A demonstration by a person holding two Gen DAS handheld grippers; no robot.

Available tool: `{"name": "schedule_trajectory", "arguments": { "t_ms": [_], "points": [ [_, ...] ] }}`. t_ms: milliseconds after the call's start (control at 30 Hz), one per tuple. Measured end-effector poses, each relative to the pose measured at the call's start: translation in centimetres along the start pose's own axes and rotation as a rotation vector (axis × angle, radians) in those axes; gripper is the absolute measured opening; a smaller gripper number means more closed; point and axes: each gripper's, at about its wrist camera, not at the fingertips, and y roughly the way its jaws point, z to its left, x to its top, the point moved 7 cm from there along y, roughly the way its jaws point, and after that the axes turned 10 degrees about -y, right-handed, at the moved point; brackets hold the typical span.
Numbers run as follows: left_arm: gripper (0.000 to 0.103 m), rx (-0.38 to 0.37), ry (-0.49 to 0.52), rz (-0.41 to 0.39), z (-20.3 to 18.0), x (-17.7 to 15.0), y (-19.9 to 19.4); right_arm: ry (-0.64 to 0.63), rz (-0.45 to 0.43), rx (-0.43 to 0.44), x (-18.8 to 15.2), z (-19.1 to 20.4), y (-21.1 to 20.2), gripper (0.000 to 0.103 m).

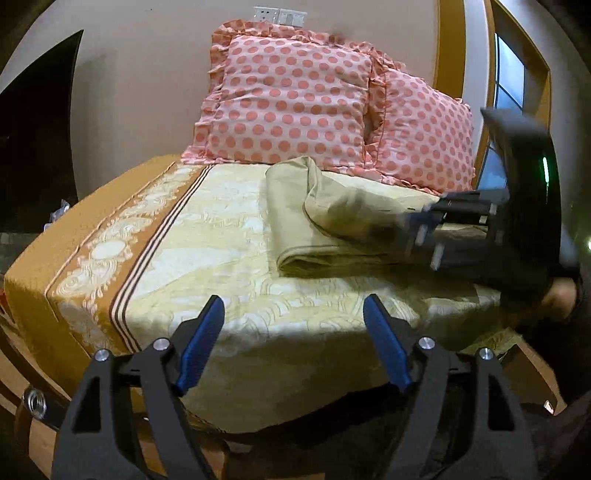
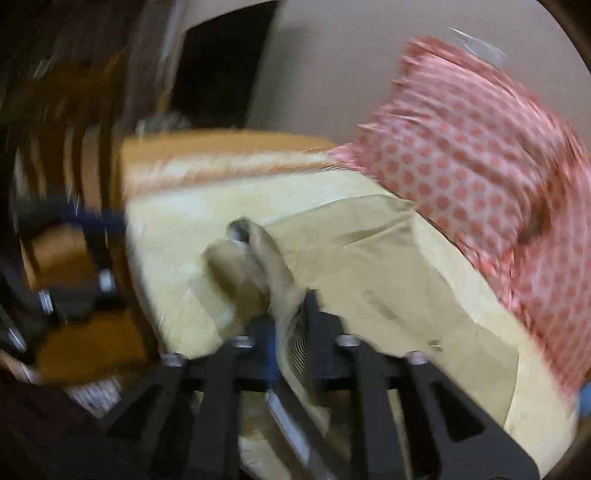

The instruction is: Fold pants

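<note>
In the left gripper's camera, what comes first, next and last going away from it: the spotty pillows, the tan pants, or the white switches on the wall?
From the left gripper, open and low over the bedspread:
1. Tan pants, folded on the bed, ahead and to the right.
2. Spotty pillows, propped behind the pants.
3. Wall switches, above the pillows, farthest.

1 pants [image 1: 332, 218], 2 pillows [image 1: 291, 99], 1 bed [image 1: 207, 280], 2 grippers [image 1: 293, 343].

You see khaki pants [image 1: 343, 221] ahead of your blue-padded tongs [image 1: 293, 332], pink pillows [image 1: 291, 99] with coral dots beyond, a cream-and-mustard bedspread [image 1: 207, 236] below.
</note>
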Motion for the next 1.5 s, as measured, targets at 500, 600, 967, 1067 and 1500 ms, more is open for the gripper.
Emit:
{"name": "schedule_trajectory", "arguments": {
  "t_ms": [500,600,967,1067,1500],
  "points": [
    [0.085,-0.091,0.0,0.051,-2.1,9.2,8.1,1.378,0.036,0.182,-18.3,-27.0,1.2,0.08],
    [0.085,-0.109,-0.062,0.157,-0.9,11.0,12.2,1.301,0.01,0.168,-18.4,-27.1,0.1,0.084],
    [0.086,-0.099,-0.097,0.432,-0.6,11.9,23.6,1.028,0.046,0.234,-15.3,-25.6,3.3,0.069],
    [0.085,-0.097,-0.064,0.456,-1.4,12.4,25.0,1.046,0.046,0.269,-16.4,-25.9,3.1,0.027],
    [0.014,-0.125,-0.063,0.402,-3.5,16.6,27.0,1.098,-0.135,0.353,-13.8,-30.4,2.8,0.012]
  ]
}}
